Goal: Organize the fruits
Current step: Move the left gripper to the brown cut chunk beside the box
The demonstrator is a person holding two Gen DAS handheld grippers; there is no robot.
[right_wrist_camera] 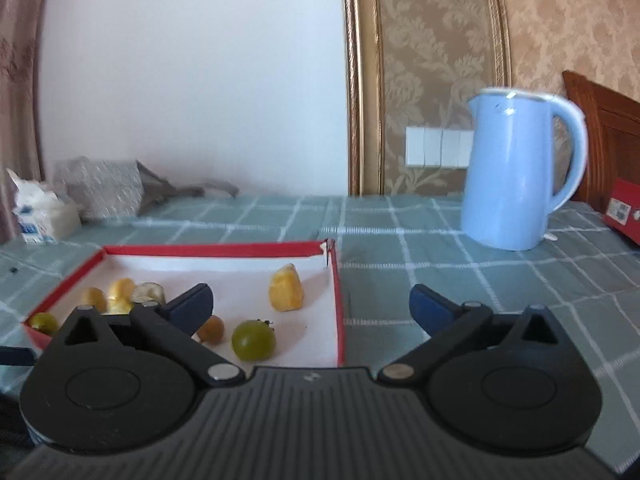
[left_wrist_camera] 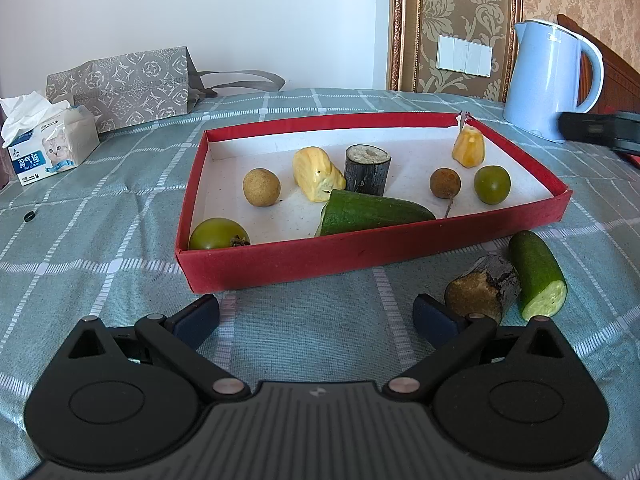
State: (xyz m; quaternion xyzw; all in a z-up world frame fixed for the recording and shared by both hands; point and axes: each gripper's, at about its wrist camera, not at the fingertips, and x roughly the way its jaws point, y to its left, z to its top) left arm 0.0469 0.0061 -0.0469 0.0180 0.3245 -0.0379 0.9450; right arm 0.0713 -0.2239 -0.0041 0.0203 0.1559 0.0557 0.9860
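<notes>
We see a red tray [left_wrist_camera: 360, 256] lined white on a grey-green cloth [left_wrist_camera: 100, 240] checked in white; a pale blue kettle [left_wrist_camera: 548, 80]; a grey patterned bag [left_wrist_camera: 124, 88]; dark green cucumber [left_wrist_camera: 376, 212]; yellow fruit [left_wrist_camera: 316, 174].

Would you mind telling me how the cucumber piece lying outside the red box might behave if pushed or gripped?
The cucumber piece is a cylinder lying on its side, so it would probably roll. Its glossy skin may slip. It looks firm, likely stiff when gripped. It rests beside the sugarcane stub, which might block it.
</notes>
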